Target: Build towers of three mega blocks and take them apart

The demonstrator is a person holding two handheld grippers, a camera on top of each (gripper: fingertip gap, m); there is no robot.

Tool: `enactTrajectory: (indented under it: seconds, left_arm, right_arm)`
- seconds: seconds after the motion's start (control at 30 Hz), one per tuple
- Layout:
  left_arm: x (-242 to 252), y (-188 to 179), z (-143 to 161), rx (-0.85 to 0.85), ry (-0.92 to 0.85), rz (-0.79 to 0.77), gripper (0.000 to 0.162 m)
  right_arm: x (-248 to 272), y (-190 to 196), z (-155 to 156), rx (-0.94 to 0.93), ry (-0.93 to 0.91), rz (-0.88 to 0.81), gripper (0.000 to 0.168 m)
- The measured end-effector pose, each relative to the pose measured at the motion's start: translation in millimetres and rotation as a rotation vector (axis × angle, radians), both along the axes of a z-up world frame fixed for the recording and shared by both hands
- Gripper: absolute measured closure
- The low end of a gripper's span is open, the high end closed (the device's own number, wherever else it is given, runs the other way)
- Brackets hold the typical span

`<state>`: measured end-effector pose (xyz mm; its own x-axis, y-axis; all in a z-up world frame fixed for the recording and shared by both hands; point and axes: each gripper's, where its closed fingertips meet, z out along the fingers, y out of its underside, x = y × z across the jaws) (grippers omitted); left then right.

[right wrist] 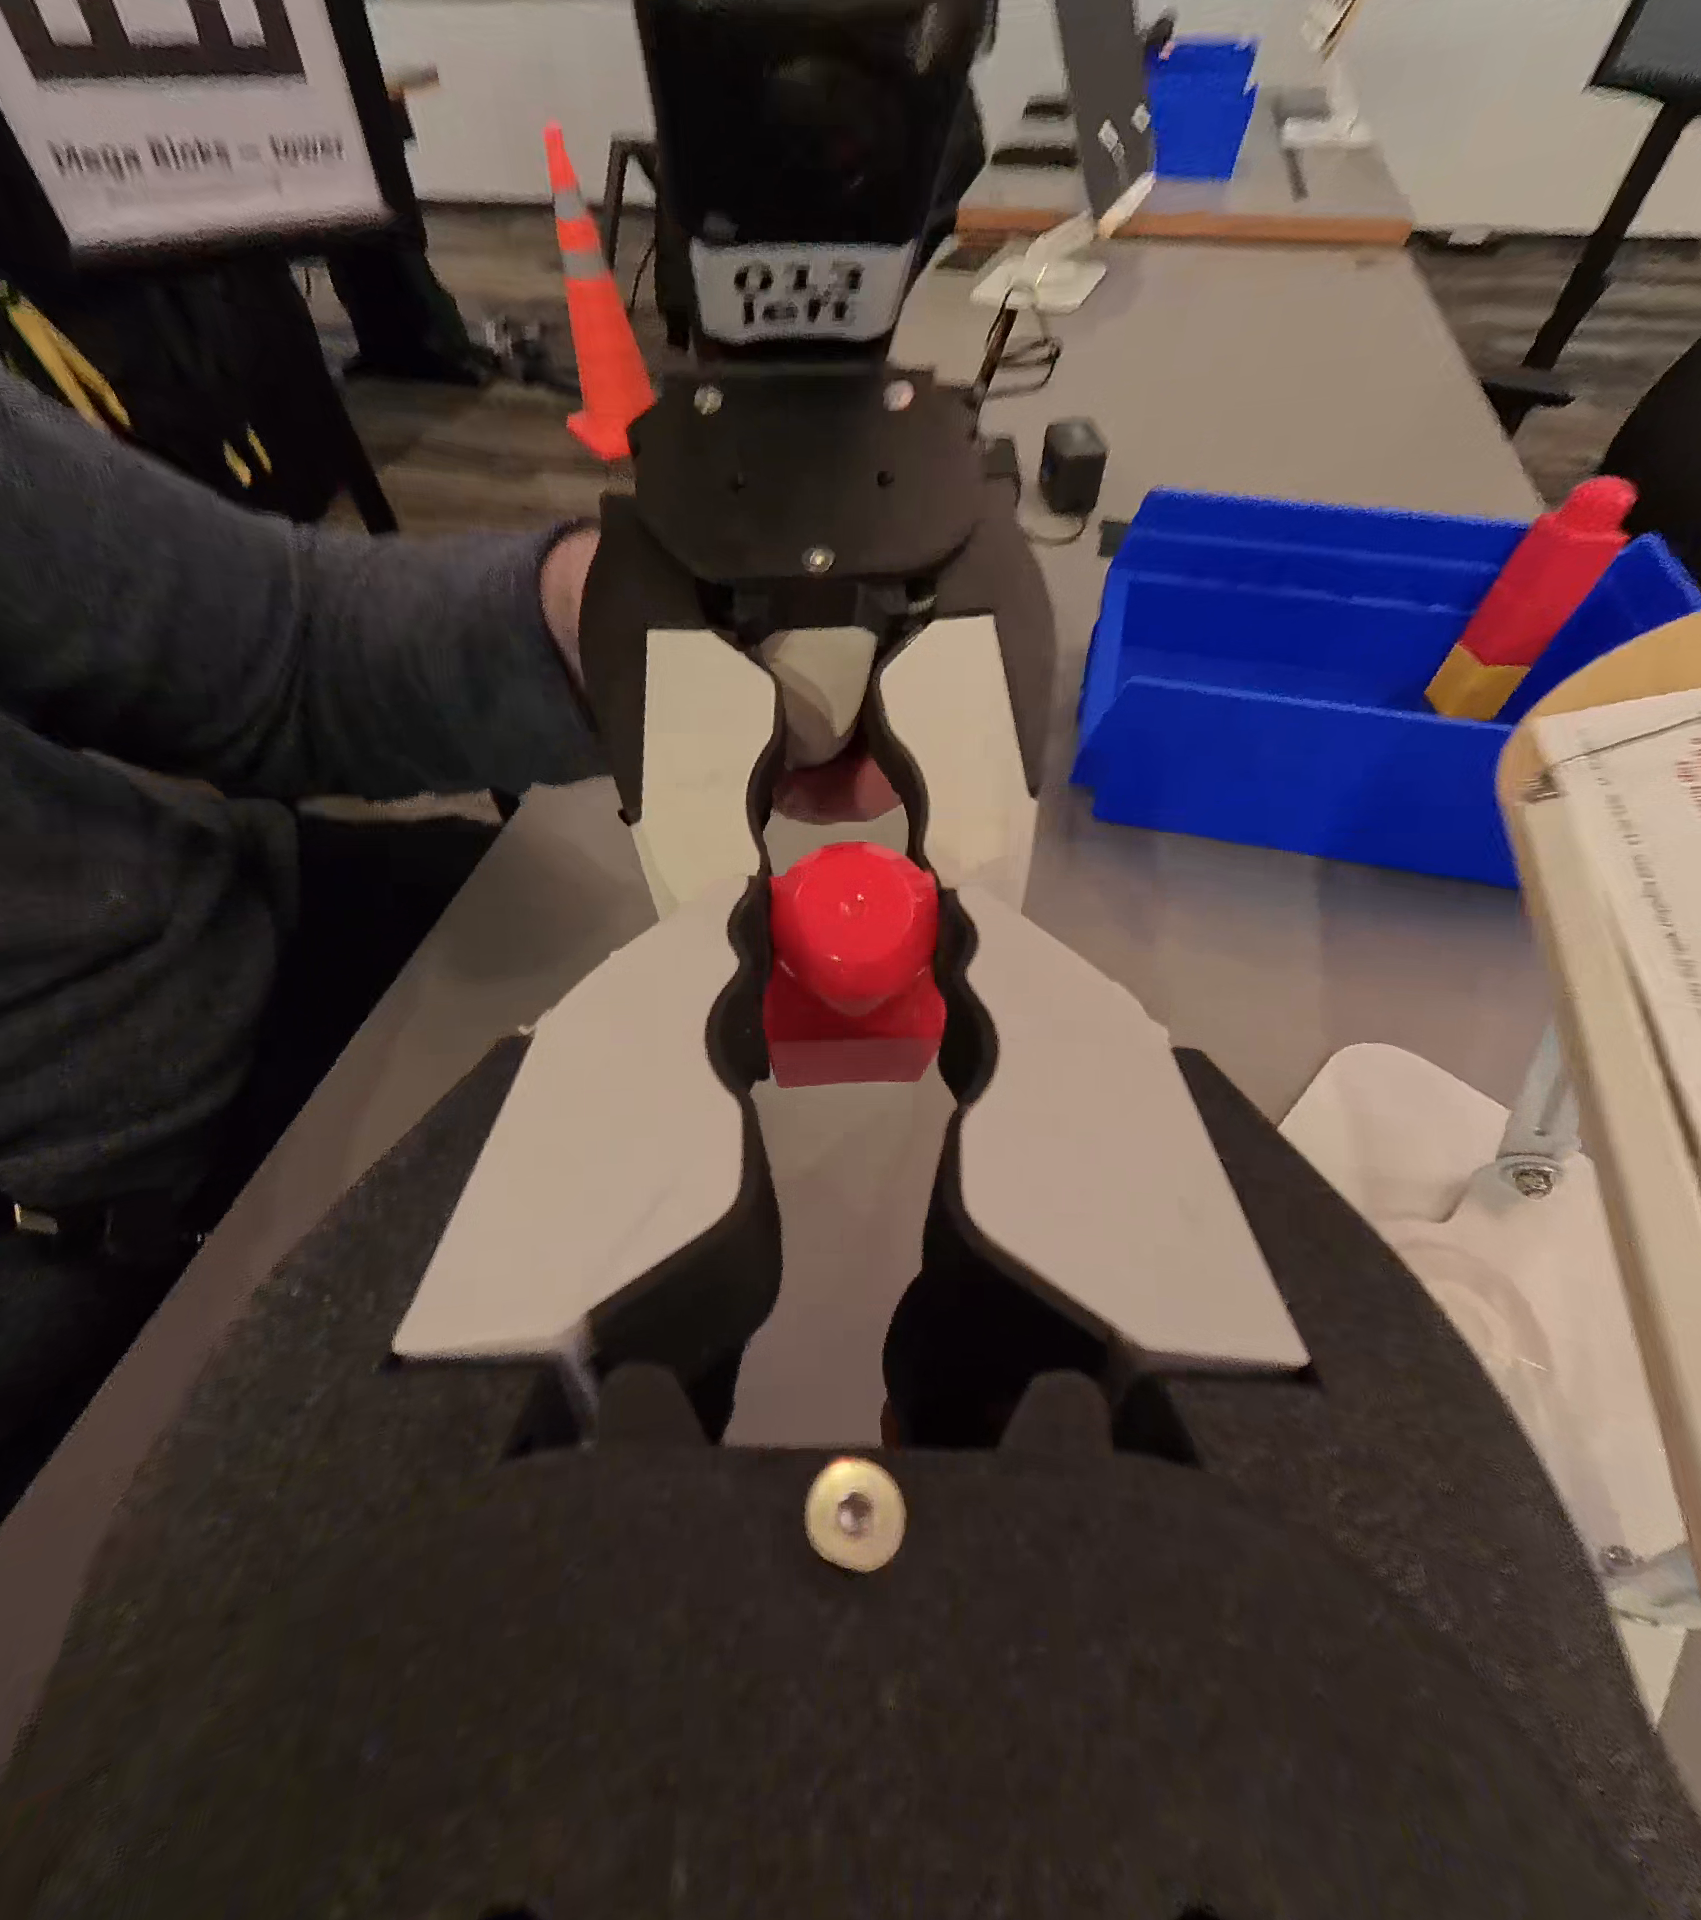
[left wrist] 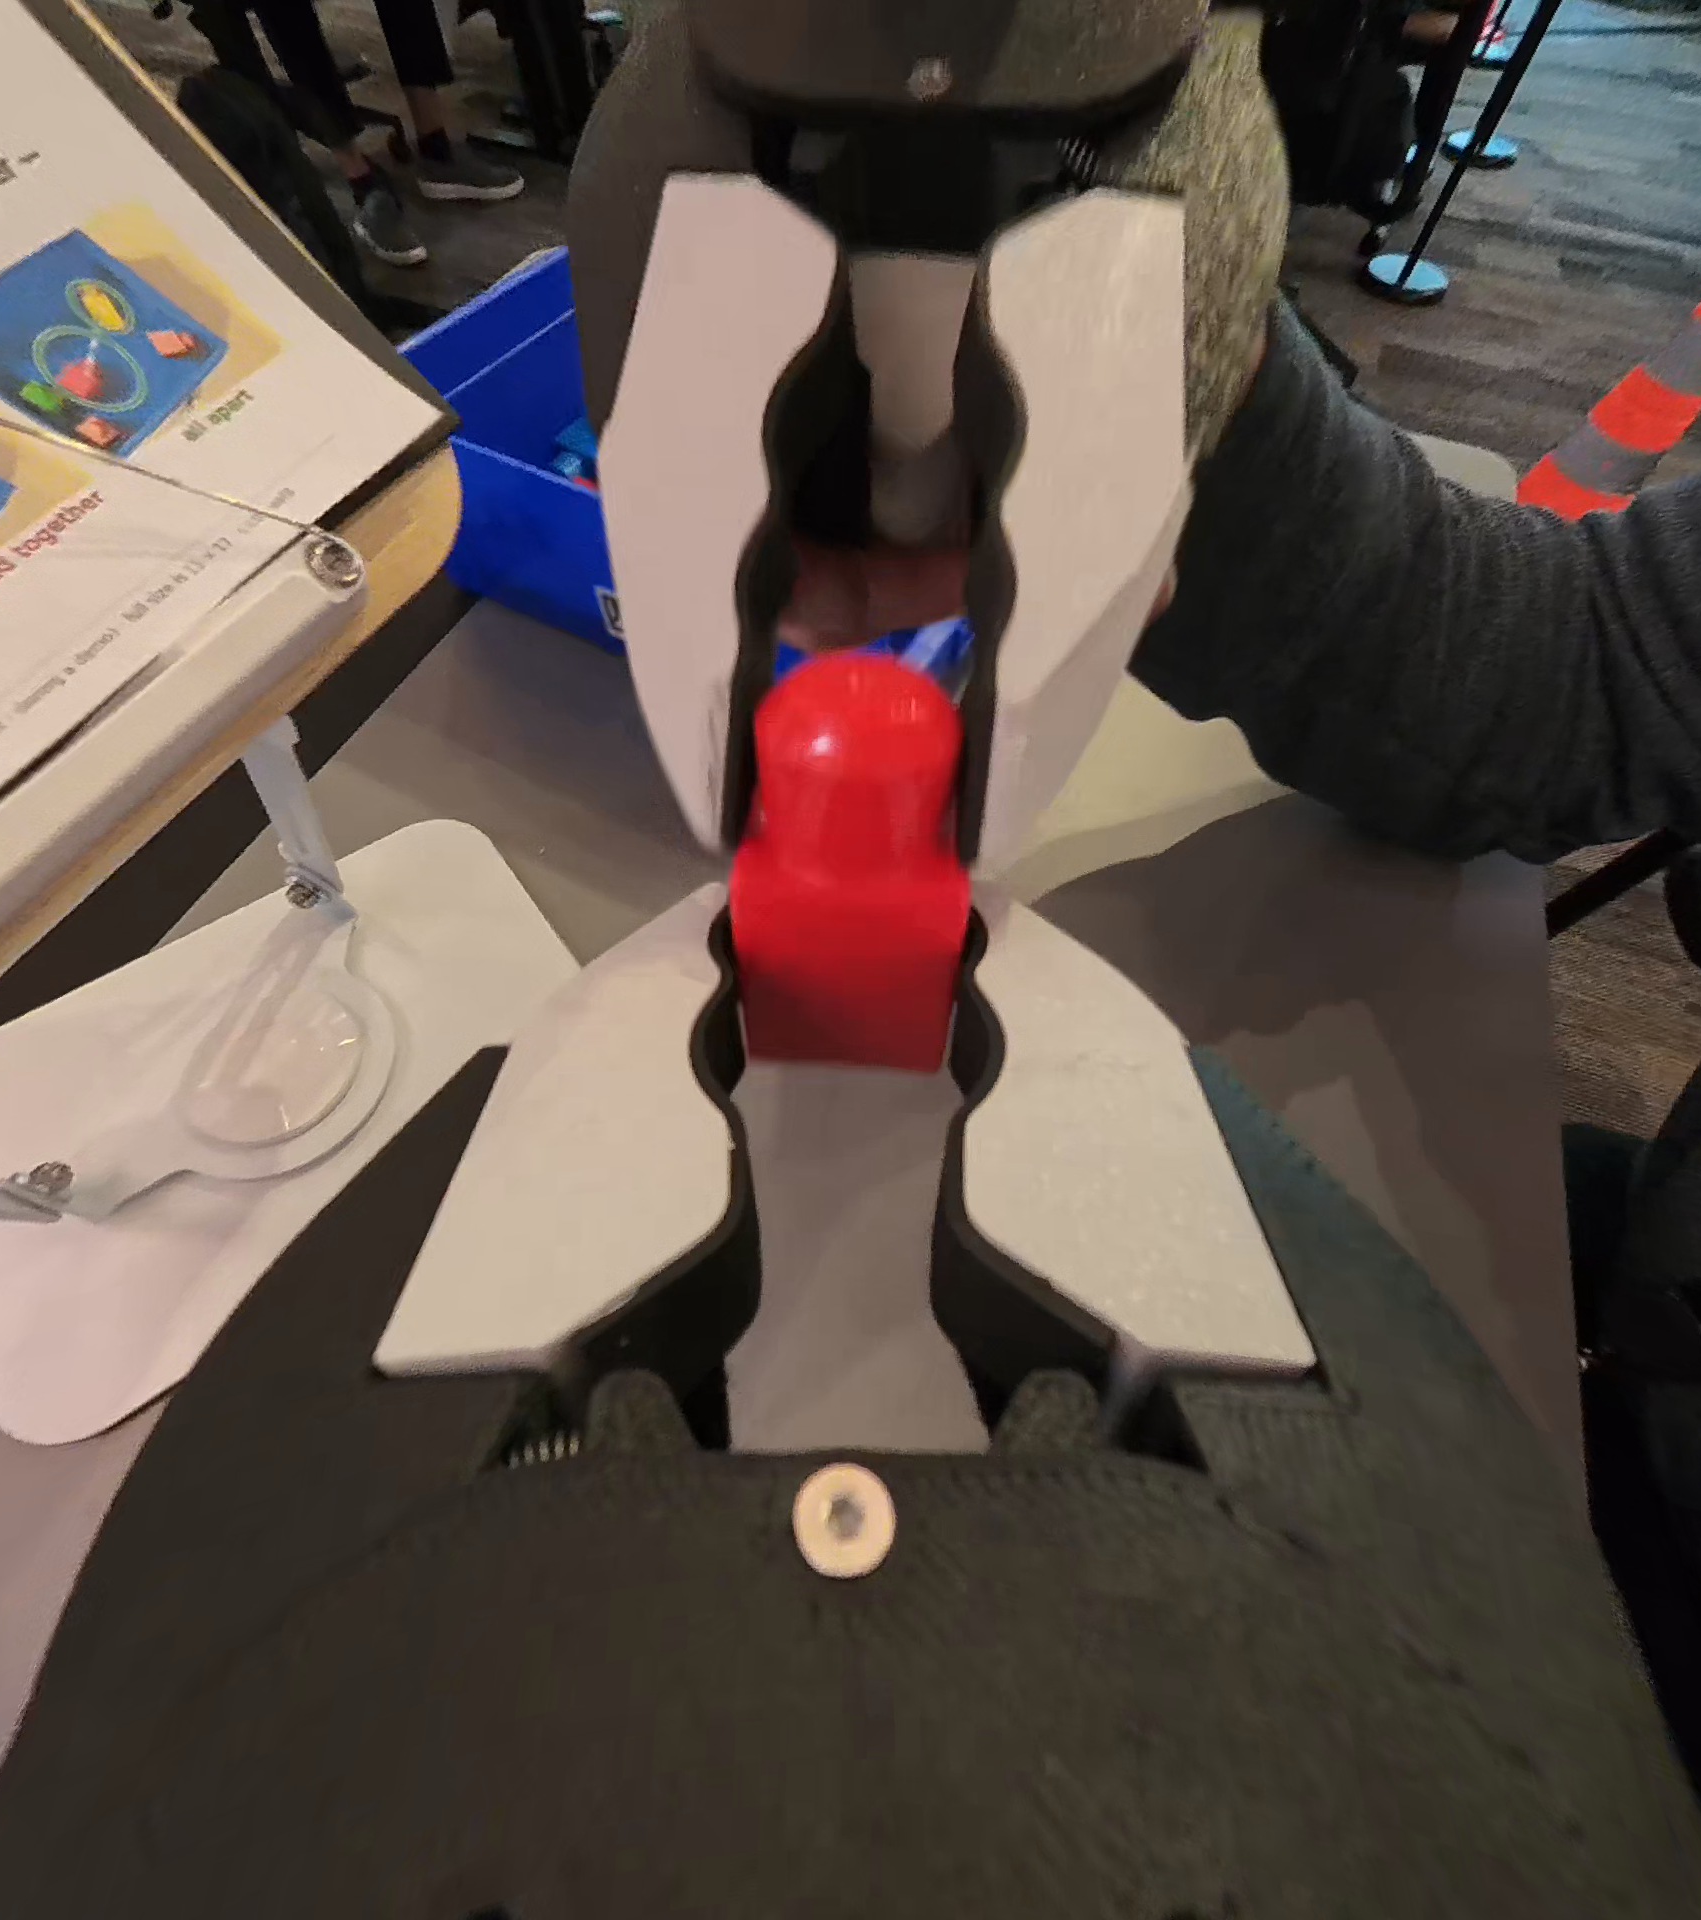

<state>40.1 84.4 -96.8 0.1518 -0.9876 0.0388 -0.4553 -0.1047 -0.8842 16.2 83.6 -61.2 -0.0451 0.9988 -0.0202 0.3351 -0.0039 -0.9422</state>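
A red mega block (left wrist: 846,987) is held in the air between my two grippers, which face each other tip to tip. My left gripper (left wrist: 846,935) is shut on its square base. My right gripper (left wrist: 841,831) comes in from the far side and is shut around its round stud. In the right wrist view the red block (right wrist: 851,935) sits between my right gripper's (right wrist: 848,904) fingertips, with the left gripper (right wrist: 848,842) just behind it. A tower of red blocks on a yellow one (right wrist: 1542,592) leans in a blue bin (right wrist: 1293,707).
The blue bin (left wrist: 513,468) stands on the grey table (right wrist: 1241,416). A board with an instruction sheet (left wrist: 98,416) stands on a white-based stand (left wrist: 202,1143) close beside the grippers. An orange cone (right wrist: 597,312) is on the floor. A person's dark sleeves flank the grippers. Less than 4 cm separates the two grippers' tips.
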Motion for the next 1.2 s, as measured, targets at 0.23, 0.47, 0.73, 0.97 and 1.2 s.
enactTrajectory:
  seconds: [0.23, 0.47, 0.73, 0.97, 1.2]
  left_arm:
    - [-33, 13, -14, 0.031, 0.063, 0.093, 0.158]
    - [-72, 28, -23, 0.019, 0.061, 0.219, 0.162]
    - [-140, 77, -19, 0.048, 0.008, 0.529, 0.154]
    - [-230, 161, -21, 0.069, -0.040, 0.892, 0.116]
    - [-300, 249, -61, 0.016, 0.080, 1.121, 0.084]
  right_arm:
    - [116, 73, 15, 0.074, -0.041, -0.445, 0.139]
    - [284, 122, -35, -0.090, -0.178, -0.945, 0.139]
    - [349, 137, -63, -0.151, -0.267, -1.215, 0.112]
    - [301, 134, -37, -0.067, -0.237, -1.091, 0.120]
    - [258, 134, -37, -0.026, -0.274, -0.979, 0.123]
